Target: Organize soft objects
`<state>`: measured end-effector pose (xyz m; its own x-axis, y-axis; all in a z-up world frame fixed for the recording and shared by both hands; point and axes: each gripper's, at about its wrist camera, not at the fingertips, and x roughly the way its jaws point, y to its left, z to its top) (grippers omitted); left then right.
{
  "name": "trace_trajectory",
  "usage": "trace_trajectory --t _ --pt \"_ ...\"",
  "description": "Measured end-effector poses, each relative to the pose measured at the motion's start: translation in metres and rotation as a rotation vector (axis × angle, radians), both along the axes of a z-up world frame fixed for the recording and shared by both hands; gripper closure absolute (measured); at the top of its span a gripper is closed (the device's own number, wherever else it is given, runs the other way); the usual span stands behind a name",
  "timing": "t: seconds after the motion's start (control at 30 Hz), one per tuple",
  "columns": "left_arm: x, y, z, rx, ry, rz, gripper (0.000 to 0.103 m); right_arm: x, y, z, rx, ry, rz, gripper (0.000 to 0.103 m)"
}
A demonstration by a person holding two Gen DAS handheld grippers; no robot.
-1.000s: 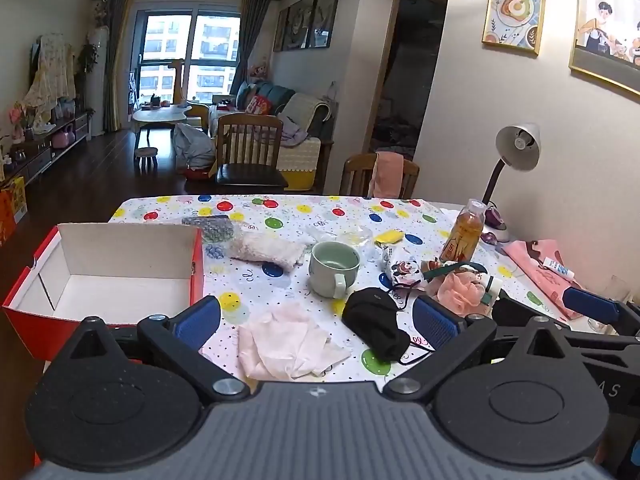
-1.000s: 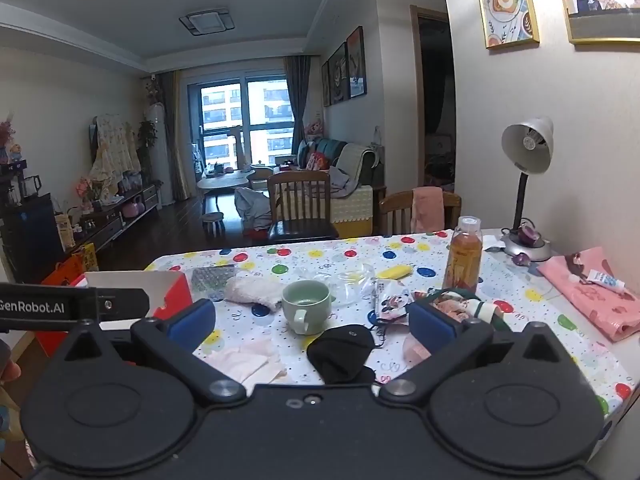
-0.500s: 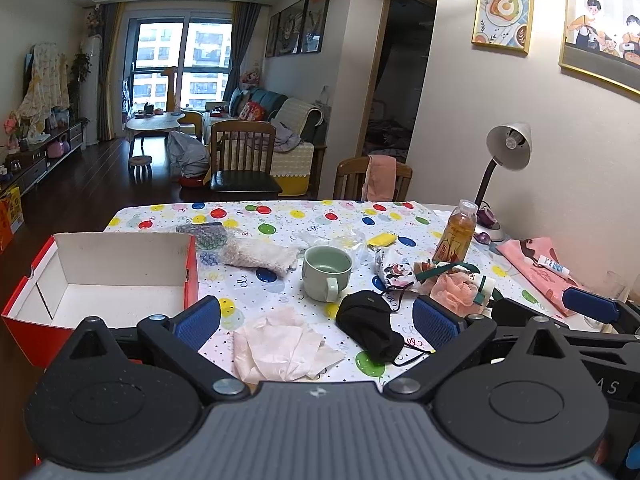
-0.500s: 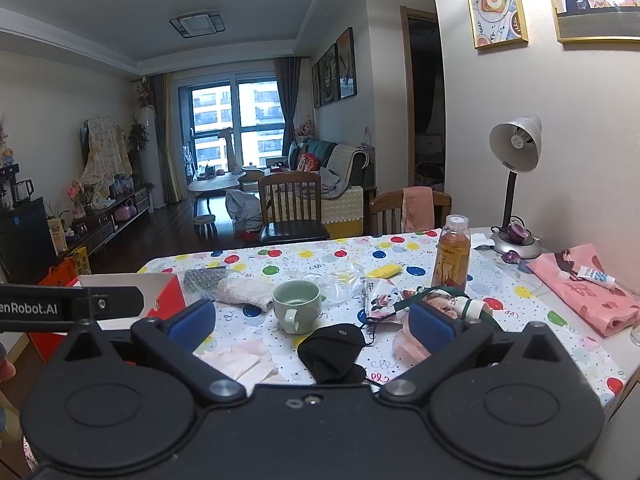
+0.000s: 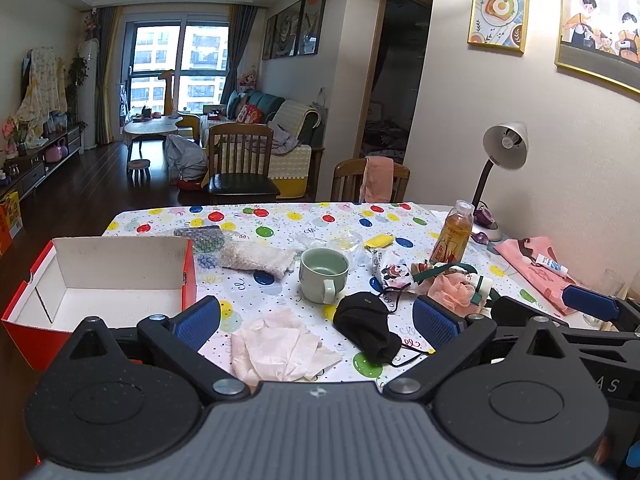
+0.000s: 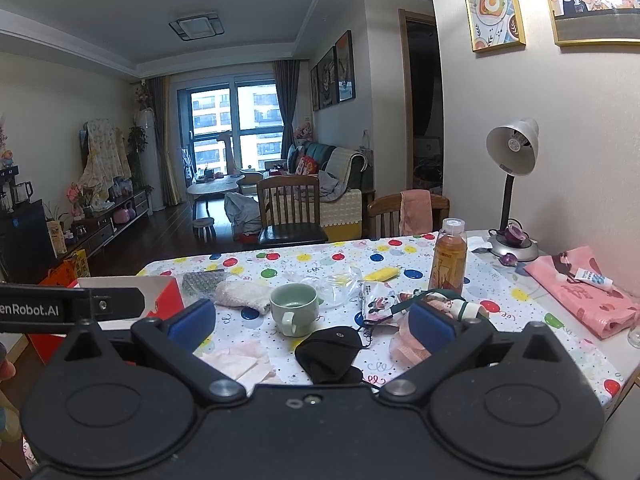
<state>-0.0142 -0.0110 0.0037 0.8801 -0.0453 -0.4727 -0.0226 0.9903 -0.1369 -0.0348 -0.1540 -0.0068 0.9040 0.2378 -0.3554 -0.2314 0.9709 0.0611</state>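
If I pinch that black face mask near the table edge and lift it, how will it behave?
The black face mask lies crumpled and folded, so it will probably hang limp and unfold when lifted. It looks like thin cloth, likely very light. Its loose ear loop trails on the tablecloth and may drag or snag.

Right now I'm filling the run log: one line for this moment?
left gripper: open, empty | right gripper: open, empty | black mask, pink cloth: on table | box: empty
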Motion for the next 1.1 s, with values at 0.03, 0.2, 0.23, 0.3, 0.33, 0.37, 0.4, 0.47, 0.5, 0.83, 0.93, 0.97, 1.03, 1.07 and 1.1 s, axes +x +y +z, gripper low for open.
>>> trace_trajectory --t 0.03,0.2,0.23,0.3,0.33,0.37,0.4,0.47,0.5,0.83,0.93,0.97,1.03,1.07,1.1 --pt "0.0001 -0.0001 -0.0003 0.000 0.000 0.000 0.000 0.0007 0.0002 -0.0002 0.000 0.002 0.001 0.000" --pt "-0.0001 0.0000 -0.0005 0.001 0.000 0.001 0.000 -0.0008 0.0011 0.0018 0.000 -0.003 0.004 0.000" --pt "-0.0005 -0.0005 -0.0001 0.002 -0.001 0.001 0.000 -0.0017 0.0016 0.0017 0.000 -0.005 0.004 0.000" --pt "-0.0003 -0.0010 0.0001 0.005 -0.001 0.002 0.000 -0.0018 0.0014 0.0019 0.001 -0.004 0.005 0.000" --pt "-0.0003 -0.0011 0.0001 0.006 -0.002 0.002 0.000 -0.0018 0.0015 0.0014 0.001 -0.005 0.004 0.000" --pt "-0.0003 -0.0009 -0.0001 0.005 -0.003 0.002 0.000 -0.0017 0.0016 0.0014 0.000 -0.006 0.004 0.000" --pt "0.0002 -0.0011 0.0012 0.005 -0.003 0.002 0.000 -0.0017 0.0015 0.0015 0.000 -0.005 0.004 0.000" --pt "0.0003 0.0008 0.0007 -0.006 -0.005 -0.003 0.000 -0.0019 0.0015 0.0027 0.002 -0.007 0.004 0.000" --pt "0.0010 0.0015 0.0006 -0.011 -0.004 -0.005 0.000 -0.0018 0.0013 0.0029 0.000 -0.006 0.004 0.000" --pt "0.0048 -0.0001 0.0049 -0.014 -0.008 -0.009 0.000 -0.0002 -0.0002 0.0068 0.001 -0.014 0.002 0.000" --pt "0.0052 0.0000 0.0035 -0.010 -0.010 -0.010 0.000 0.0008 -0.0010 0.0085 0.002 -0.015 0.001 0.000" --pt "0.0055 0.0000 0.0036 -0.010 -0.009 -0.009 0.000 0.0004 -0.0007 0.0072 0.001 -0.015 0.002 0.000" --pt "0.0057 0.0004 0.0036 -0.006 -0.009 -0.009 0.000 0.0004 -0.0008 0.0069 0.002 -0.015 0.002 0.000" --pt "0.0057 0.0000 0.0034 -0.006 -0.010 -0.008 0.000 0.0004 -0.0007 0.0066 0.001 -0.015 0.002 0.000" --pt "0.0068 -0.0007 0.0035 -0.003 -0.008 -0.007 0.000 0.0010 -0.0010 0.0076 0.002 -0.014 0.002 0.000"
